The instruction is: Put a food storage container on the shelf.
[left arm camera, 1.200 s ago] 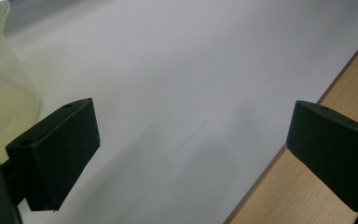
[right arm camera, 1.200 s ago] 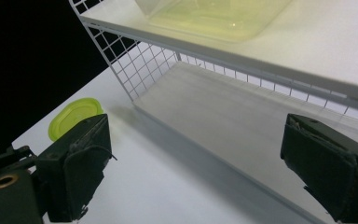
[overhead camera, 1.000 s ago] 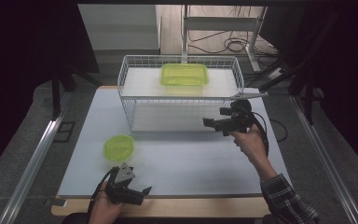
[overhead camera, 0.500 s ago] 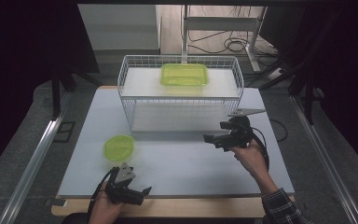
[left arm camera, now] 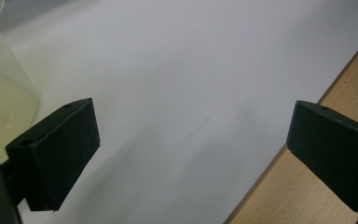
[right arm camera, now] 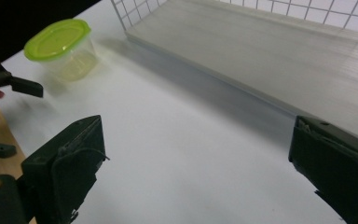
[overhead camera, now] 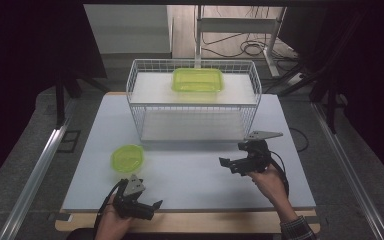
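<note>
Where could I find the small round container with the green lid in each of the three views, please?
High view: the small round container stands on the white table sheet, left of centre, ahead of the left gripper.
Left gripper view: its clear wall sits at the left edge.
Right gripper view: it stands upper left.
Shared landmark: the white table sheet.

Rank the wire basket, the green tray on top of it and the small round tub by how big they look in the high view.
1. Wire basket, plainly largest.
2. Green tray.
3. Round tub, smallest, though it sits nearer the camera than the tray.
</note>
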Tool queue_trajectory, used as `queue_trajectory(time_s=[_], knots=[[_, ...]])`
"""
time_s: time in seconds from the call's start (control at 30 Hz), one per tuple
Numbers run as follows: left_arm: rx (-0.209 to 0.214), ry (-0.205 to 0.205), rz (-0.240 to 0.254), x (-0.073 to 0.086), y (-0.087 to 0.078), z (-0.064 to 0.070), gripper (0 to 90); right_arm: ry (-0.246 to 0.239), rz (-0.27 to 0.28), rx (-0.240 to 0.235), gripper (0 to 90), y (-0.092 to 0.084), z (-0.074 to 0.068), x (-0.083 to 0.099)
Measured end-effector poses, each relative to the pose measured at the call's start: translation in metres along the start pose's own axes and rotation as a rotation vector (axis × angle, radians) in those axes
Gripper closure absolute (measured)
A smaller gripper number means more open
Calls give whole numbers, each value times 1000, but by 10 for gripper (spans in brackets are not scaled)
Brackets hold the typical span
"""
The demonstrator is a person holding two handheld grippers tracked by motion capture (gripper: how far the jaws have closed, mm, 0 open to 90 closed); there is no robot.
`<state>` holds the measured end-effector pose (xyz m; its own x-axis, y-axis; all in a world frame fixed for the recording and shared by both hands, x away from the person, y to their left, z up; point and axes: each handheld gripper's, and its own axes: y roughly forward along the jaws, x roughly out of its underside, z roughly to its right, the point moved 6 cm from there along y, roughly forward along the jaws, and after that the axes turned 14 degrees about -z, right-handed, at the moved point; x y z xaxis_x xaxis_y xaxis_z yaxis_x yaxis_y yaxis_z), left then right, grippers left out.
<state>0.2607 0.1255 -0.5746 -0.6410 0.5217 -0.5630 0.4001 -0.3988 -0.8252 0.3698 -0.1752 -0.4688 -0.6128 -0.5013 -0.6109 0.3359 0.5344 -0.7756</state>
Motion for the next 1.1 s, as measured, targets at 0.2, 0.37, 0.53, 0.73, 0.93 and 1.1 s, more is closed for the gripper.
queue_trajectory(time_s=[0.2,0.37,0.53,0.73,0.93,1.1], knots=[[-2,0,-2,0,0,0,21,3,5,32,39,4,3,16],[-3,1,-4,0,0,0,21,4,1,46,39,8,6,30],[-5,4,-8,0,1,0,22,2,10,49,39,9,7,39],[0,4,-4,0,0,0,22,4,-9,69,39,11,6,52],[5,3,0,0,0,1,22,-2,-27,90,39,14,6,64],[7,4,3,0,0,1,22,-2,-42,95,39,15,5,73]])
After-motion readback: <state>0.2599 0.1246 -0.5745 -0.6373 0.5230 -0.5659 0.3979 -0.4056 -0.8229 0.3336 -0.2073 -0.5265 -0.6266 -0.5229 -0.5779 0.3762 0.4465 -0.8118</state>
